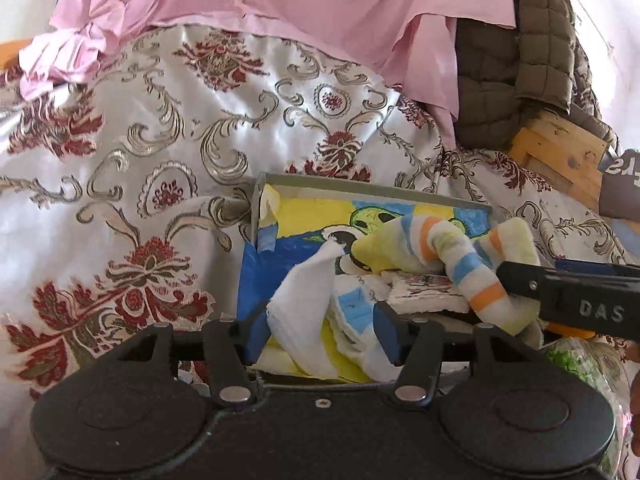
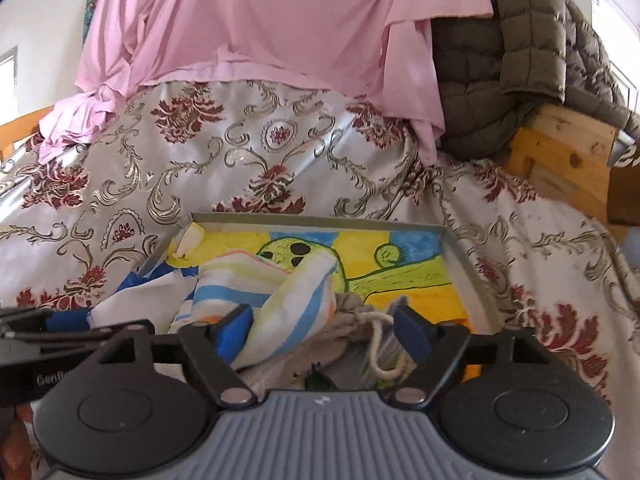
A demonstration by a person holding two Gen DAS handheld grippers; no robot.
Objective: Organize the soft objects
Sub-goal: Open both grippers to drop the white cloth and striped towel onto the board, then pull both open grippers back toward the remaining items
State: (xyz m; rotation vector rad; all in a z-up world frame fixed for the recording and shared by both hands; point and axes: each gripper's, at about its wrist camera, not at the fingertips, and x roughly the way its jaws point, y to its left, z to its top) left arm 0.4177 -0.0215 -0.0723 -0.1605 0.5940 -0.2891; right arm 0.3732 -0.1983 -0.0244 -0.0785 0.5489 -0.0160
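I am looking down my left gripper (image 1: 322, 330): its blue-padded fingers (image 1: 387, 334) are standing wide apart, and a folded white cloth with pale blue and yellow patches (image 1: 308, 300) is rising between them. I cannot tell whether either pad is pressing on it.

Just beyond, a rolled striped terry sock in white, blue, orange and pale yellow (image 1: 460, 256) is draping over the heap, and the black finger of my right gripper (image 1: 560, 292) is reaching in from the right, touching that sock.

Along my right gripper (image 2: 322, 330), the blue pads (image 2: 234, 330) are also spread wide. The striped sock (image 2: 280, 300) is lying against the left pad, while a grey drawstring pouch with a white cord (image 2: 372, 328) is sitting between the fingers near the right one; nothing is being pinched that I can see.

All of these soft things are sitting inside a shallow grey-rimmed box lined with a yellow, blue and green painted drawing (image 2: 456, 256).

The box is resting on a shiny silver bedspread with dark red floral and scroll patterns (image 2: 240, 160). Farther back, a pink sheet (image 2: 260, 20) is hanging over it, with an olive quilted jacket (image 2: 500, 60) to its right, draped on a pale wooden frame (image 2: 568, 148).
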